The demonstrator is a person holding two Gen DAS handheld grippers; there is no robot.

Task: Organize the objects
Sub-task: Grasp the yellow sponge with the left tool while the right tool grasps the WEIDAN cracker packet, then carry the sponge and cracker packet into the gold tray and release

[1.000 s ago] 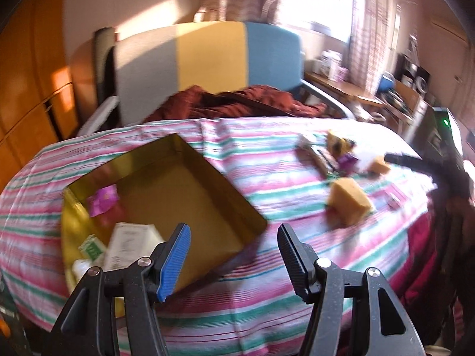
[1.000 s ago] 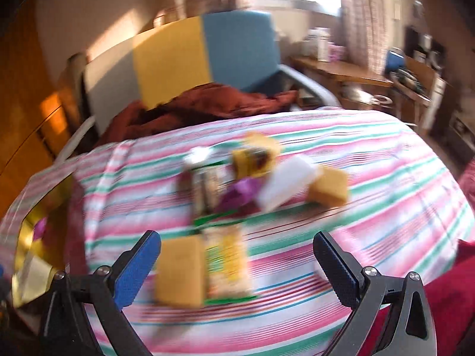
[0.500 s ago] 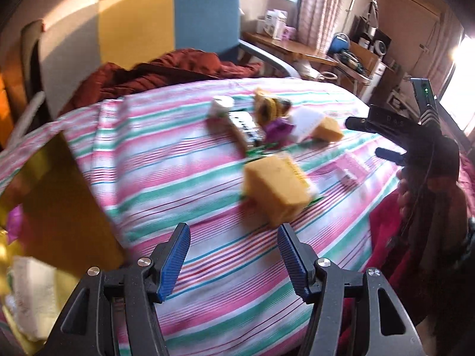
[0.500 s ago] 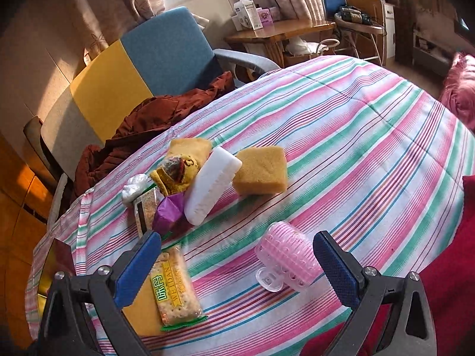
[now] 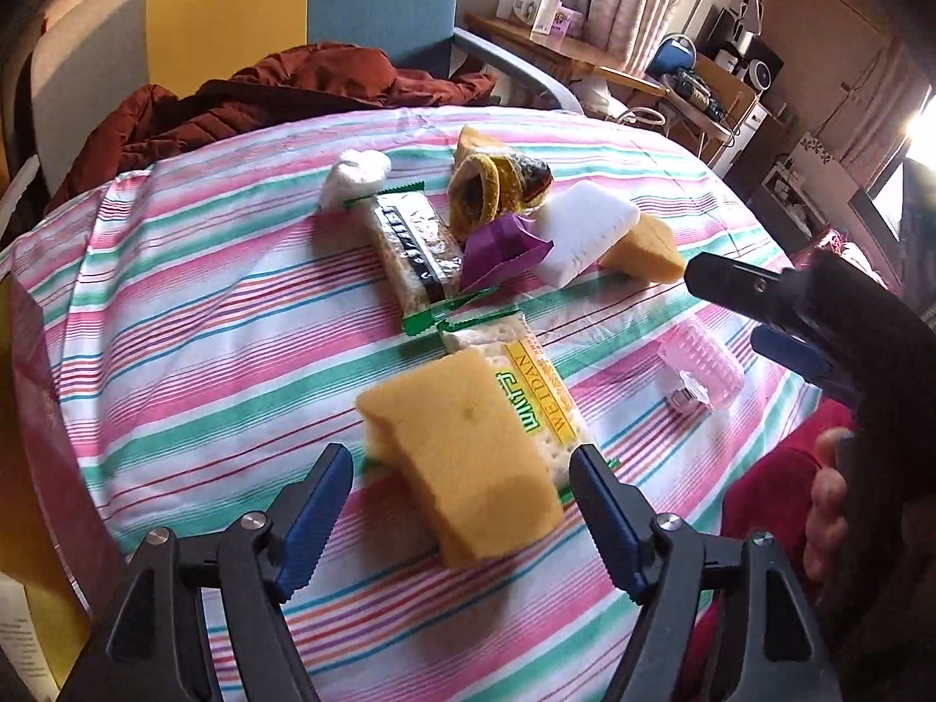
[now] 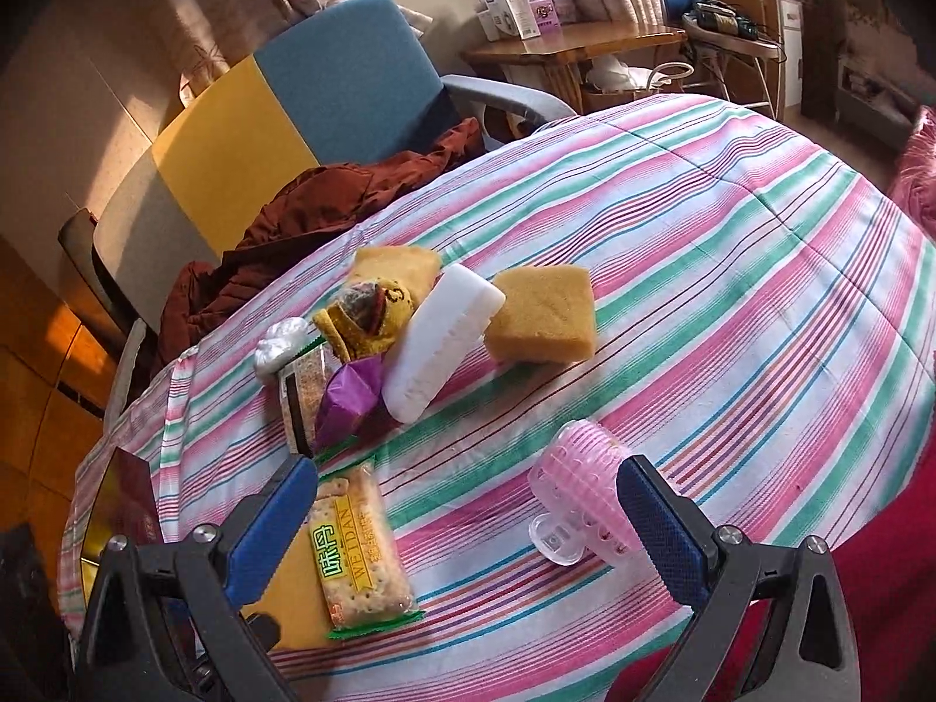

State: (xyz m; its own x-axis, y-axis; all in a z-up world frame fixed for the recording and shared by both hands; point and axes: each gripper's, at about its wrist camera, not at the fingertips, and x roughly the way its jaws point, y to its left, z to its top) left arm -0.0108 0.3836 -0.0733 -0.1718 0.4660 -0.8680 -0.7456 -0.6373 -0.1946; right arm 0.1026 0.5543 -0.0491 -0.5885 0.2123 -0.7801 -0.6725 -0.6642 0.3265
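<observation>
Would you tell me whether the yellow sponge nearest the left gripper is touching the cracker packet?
Touching. The left wrist view shows the yellow sponge lying partly on top of the cracker packet, overlapping its left side.

worktop (image 6: 731,269): round, covered by a pink/green/white striped cloth
near edge: yellow sponge (image 5: 468,456) lying partly on a cracker packet (image 6: 357,550)
right side: pink hair roller (image 6: 579,503), apart from the rest
centre cluster: white block (image 6: 439,345), second sponge (image 6: 544,310), purple wrapper (image 6: 345,398), dark snack bar (image 5: 415,245), yellow pouch (image 5: 491,187), white wad (image 5: 357,172)
left edge: tin box (image 6: 123,503), partly out of view
</observation>
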